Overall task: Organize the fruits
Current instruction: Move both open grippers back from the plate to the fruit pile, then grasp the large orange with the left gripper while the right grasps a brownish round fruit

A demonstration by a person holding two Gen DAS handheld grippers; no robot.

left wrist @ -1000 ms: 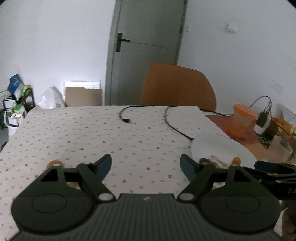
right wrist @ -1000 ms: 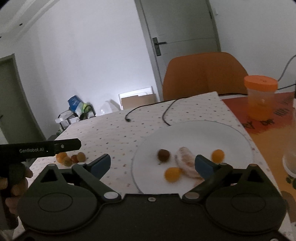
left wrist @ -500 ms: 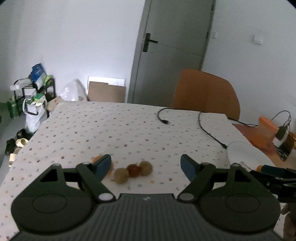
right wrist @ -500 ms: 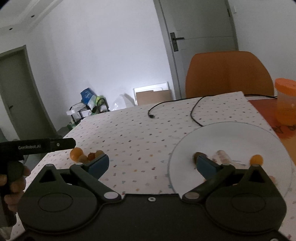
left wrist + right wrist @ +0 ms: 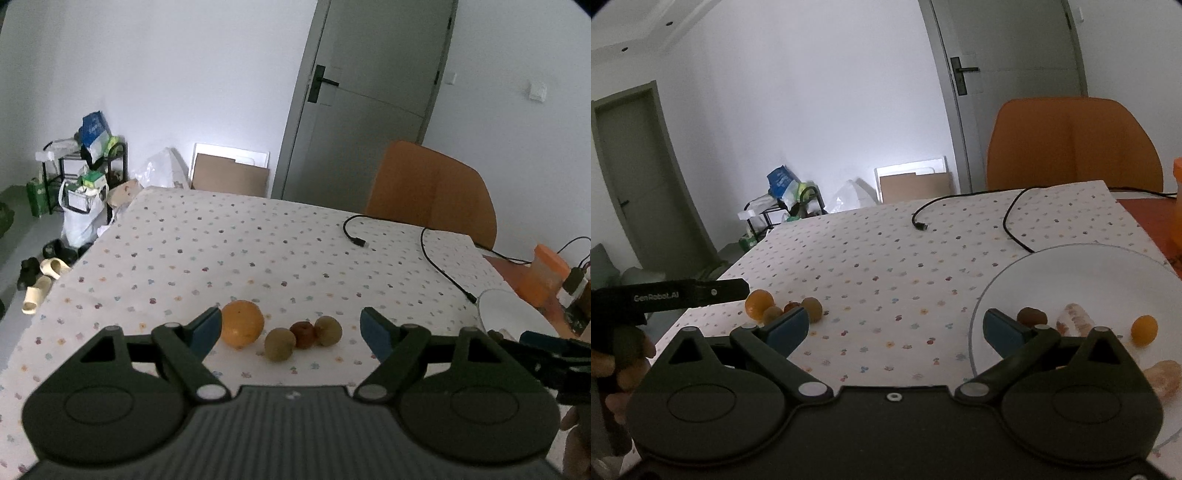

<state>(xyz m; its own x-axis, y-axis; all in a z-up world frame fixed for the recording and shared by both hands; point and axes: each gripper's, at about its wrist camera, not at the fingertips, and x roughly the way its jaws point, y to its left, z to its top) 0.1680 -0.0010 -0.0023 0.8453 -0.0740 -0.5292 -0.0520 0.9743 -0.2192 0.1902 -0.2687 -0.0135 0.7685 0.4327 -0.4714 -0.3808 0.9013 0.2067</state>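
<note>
Change: left view now lower, fruit row between its fingers.
Left gripper [image 5: 291,328]: wide open, empty.
Right gripper [image 5: 894,325]: wide open, empty.
Orange [image 5: 242,328]: on tablecloth [image 5: 258,251].
Plate [image 5: 1089,273]: holds small fruits.

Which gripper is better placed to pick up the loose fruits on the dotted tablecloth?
Left. The left gripper faces the round orange fruit directly, jaws open. The right gripper sits nearer the white plate.
</note>
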